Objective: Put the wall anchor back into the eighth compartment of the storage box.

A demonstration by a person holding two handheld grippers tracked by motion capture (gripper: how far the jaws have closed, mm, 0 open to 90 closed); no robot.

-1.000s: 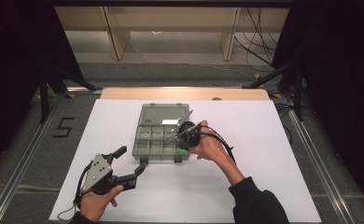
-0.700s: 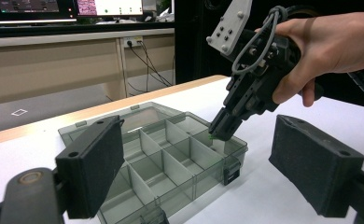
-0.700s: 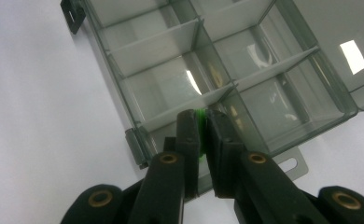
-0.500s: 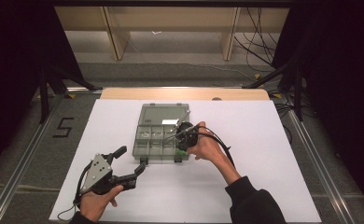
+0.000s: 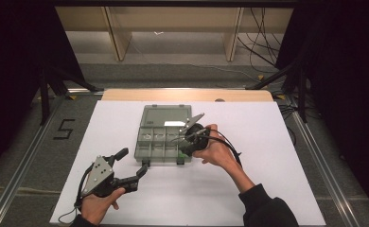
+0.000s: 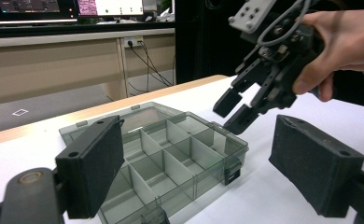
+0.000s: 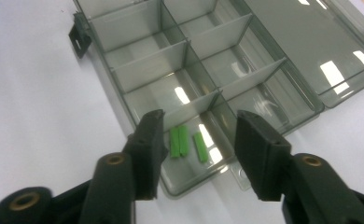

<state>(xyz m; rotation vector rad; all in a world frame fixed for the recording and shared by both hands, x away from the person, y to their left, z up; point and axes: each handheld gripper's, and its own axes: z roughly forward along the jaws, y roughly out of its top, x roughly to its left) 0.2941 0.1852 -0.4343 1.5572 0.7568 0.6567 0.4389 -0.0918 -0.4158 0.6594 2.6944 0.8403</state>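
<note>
Right tongs (image 7: 196, 140) just spread above smoky clear-plastic compartment box (image 5: 147, 147); three small green plastic sticks (image 7: 185, 143) dropped in corner cell, apparently delivered. Left tongs (image 5: 132, 164) spread, idle on desk (image 5: 267, 142).

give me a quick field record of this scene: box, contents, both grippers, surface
box: translucent grey plastic compartment box, lid open and lying flat behind it
contents: three small green cylindrical pieces lying in one corner compartment; the other compartments in view look empty
right hand-held gripper: above the corner compartment, jaws have just been opening, nothing between them
left hand-held gripper: jaws open, empty, apart from the box at its near side
surface: white table top
</note>
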